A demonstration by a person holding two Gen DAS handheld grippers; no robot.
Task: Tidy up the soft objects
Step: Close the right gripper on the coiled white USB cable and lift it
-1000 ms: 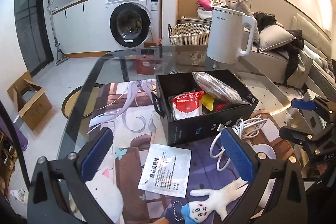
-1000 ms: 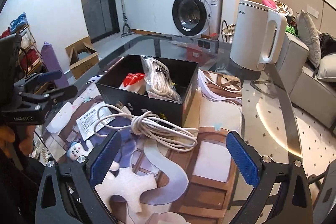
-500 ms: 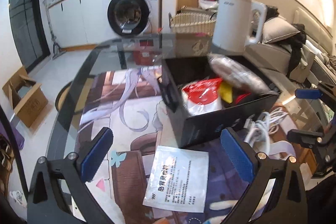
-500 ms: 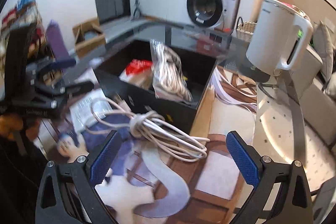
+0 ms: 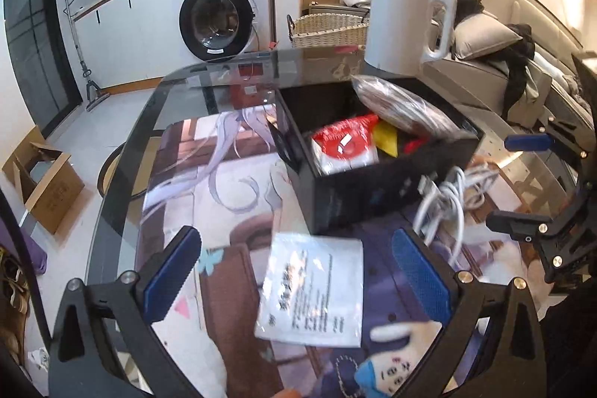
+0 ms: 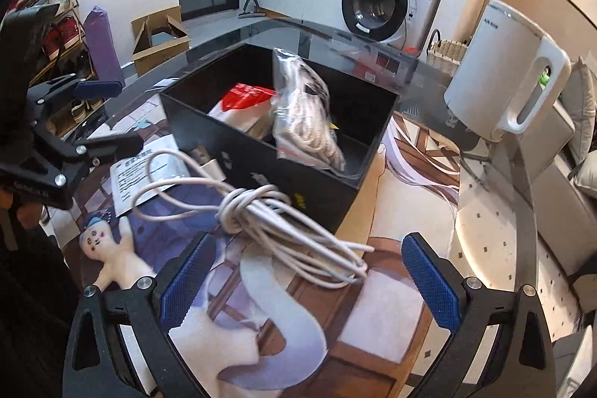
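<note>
Right wrist view shows the bundle of white cable (image 6: 268, 215) lying just ahead of the right hand-held gripper (image 6: 306, 280), between its two blue pads, which are wide apart and hold nothing. The bundle's long way runs from upper left to lower right, slanting across the gap between the pads. It lies right beside the near wall of the open black box (image 6: 261, 170), which already holds a red and white packet (image 6: 242, 99) and a clear bag of rope (image 6: 306, 114).

On the far side of the cable from the box corner lie a flat white printed packet (image 5: 313, 290) and a small white soft doll with a blue head (image 6: 112, 256). The left hand-held gripper (image 5: 294, 275) hangs over the packet, its pads apart and empty too. So the right hand is nearer the cable, and the left is nearer the packet.

Everything sits on a glass worktop (image 5: 179, 88) with a cartoon picture mat on it. A white kettle (image 6: 503, 77) stands behind the box. A washing machine (image 5: 220, 13) is at the back of the room.
</note>
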